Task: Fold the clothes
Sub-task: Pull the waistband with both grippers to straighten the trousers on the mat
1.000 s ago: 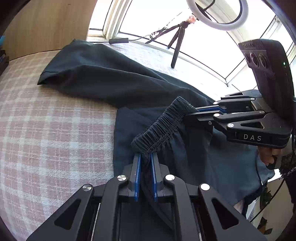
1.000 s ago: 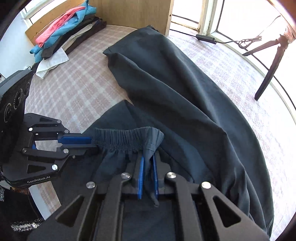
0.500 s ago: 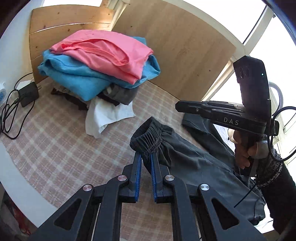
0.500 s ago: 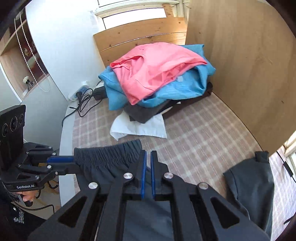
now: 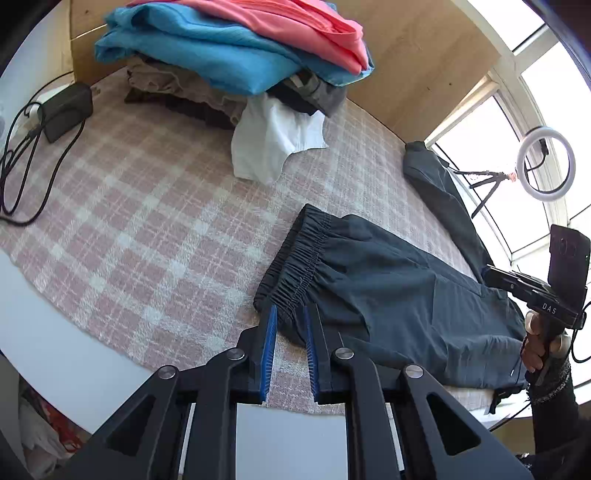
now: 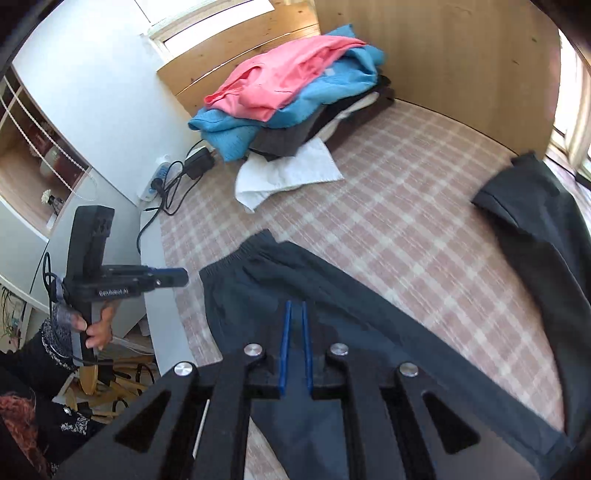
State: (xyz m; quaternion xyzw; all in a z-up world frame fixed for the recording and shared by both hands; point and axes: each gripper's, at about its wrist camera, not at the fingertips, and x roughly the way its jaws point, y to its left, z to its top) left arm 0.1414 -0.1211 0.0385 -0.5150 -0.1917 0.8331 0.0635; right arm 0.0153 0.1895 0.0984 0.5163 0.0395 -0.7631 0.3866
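Note:
Dark navy trousers (image 5: 388,288) lie flat on the checked bedcover (image 5: 147,229), elastic waistband (image 5: 295,258) toward the near left. My left gripper (image 5: 290,314) has its jaws parted around the waistband's near corner; the cloth lies loose between the blue pads. My right gripper (image 6: 295,310) hovers over the trousers (image 6: 295,291) with a narrow empty gap between its pads. The left gripper also shows in the right wrist view (image 6: 173,277), beside the waistband (image 6: 236,254). A trouser leg (image 6: 535,229) stretches to the far right.
A pile of folded clothes, pink (image 5: 295,22) on blue (image 5: 207,55), stands at the back with a white cloth (image 5: 273,144) in front. A charger and cables (image 5: 55,110) lie at the left. A ring light on a tripod (image 5: 546,166) stands by the window.
Both grippers carried the waistband across, laid it on the bedcover, then let go. The left jaws opened; the right pads no longer hold cloth.

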